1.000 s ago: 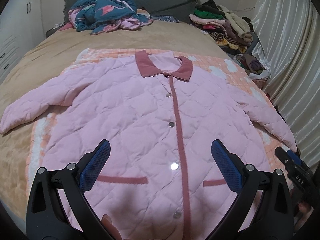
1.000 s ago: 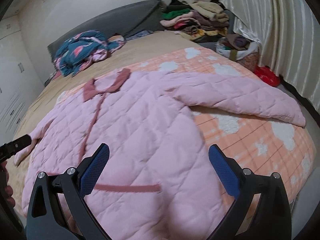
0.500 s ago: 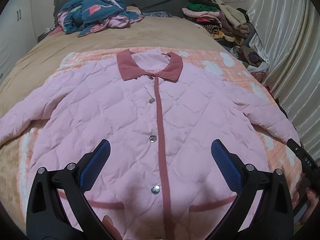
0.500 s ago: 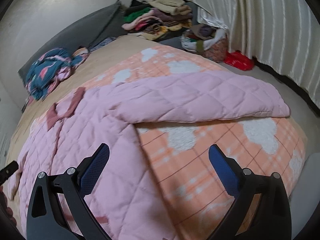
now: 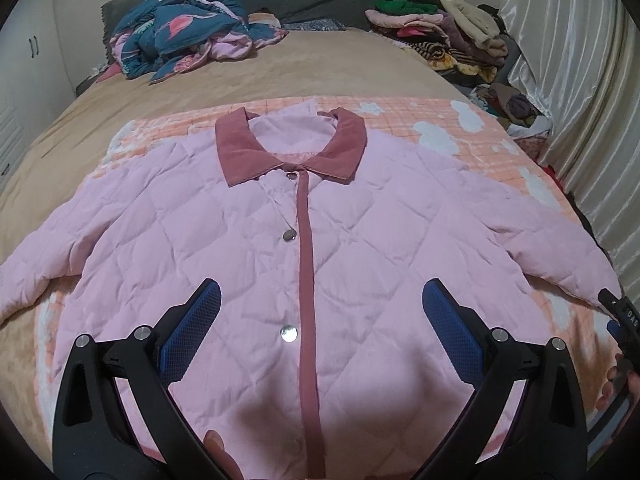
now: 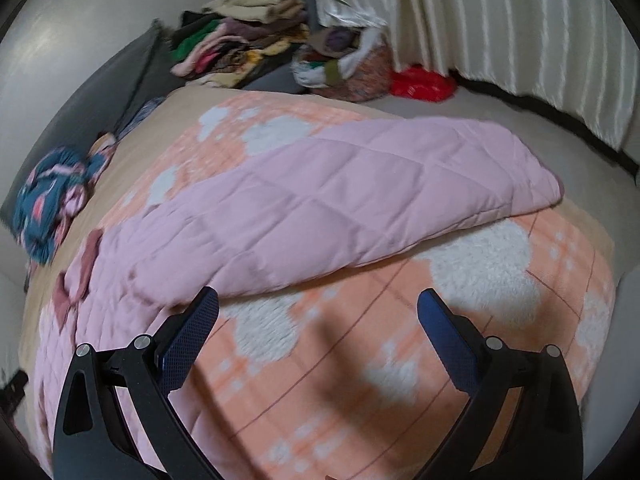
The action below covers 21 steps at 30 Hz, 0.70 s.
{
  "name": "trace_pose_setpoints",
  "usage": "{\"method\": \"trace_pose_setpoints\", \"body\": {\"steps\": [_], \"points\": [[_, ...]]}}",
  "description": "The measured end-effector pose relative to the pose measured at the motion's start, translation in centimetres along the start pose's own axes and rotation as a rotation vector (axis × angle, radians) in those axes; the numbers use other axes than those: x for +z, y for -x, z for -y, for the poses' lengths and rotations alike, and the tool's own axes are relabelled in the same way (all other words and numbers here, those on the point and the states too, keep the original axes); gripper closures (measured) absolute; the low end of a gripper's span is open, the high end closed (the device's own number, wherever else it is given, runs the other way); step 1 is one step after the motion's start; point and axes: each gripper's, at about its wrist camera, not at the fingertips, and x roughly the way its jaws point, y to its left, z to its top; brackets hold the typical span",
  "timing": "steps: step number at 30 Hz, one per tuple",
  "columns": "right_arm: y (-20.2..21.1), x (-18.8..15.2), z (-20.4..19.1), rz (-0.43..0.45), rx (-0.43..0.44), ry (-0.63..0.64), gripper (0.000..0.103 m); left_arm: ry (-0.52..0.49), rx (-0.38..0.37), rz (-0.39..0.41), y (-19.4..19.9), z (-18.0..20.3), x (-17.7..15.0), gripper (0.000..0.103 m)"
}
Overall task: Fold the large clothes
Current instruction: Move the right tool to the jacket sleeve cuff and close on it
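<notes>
Lying flat and buttoned on the orange blanket [image 5: 448, 120], the pink jacket [image 5: 248, 248] has both sleeves spread out, nothing folded yet. The right gripper [image 6: 318, 322] hangs wide open and empty near the right sleeve [image 6: 360, 200]; I'd say the sleeve comes first, pinched at the cuff [image 6: 540, 188] and carried across the chest without dragging the body. The left gripper [image 5: 320, 312], also wide and empty, hovers over the front. That cuff lies close to the bed's edge beside the curtain [image 6: 500, 20]; the tan bedspread [image 5: 280, 72] beyond the collar [image 5: 288, 152] offers free room.
</notes>
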Motion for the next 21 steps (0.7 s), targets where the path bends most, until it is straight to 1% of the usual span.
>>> {"method": "trace_pose_setpoints", "body": {"steps": [4, 11, 16, 19, 21], "points": [[-1.4, 1.4, 2.4, 0.007, -0.033, -0.08, 0.004, -0.008, 0.014, -0.013, -1.2, 0.1, 0.3, 0.008], [-3.3, 3.9, 6.6, 0.014, -0.049, -0.228, 0.004, -0.02, 0.038, -0.034, -3.2, -0.4, 0.8, 0.008], [-5.1, 5.3, 9.7, 0.01, -0.018, -0.375, 0.004, -0.009, 0.046, -0.046, -4.4, -1.4, 1.6, 0.008], [-5.6, 6.1, 11.1, 0.033, 0.008, -0.438, 0.004, 0.01, 0.047, -0.055, -5.1, -2.4, 2.1, 0.008], [-5.8, 6.4, 11.5, 0.044, 0.015, -0.47, 0.004, 0.016, 0.069, -0.048, -5.3, -3.0, 2.3, 0.008]]}}
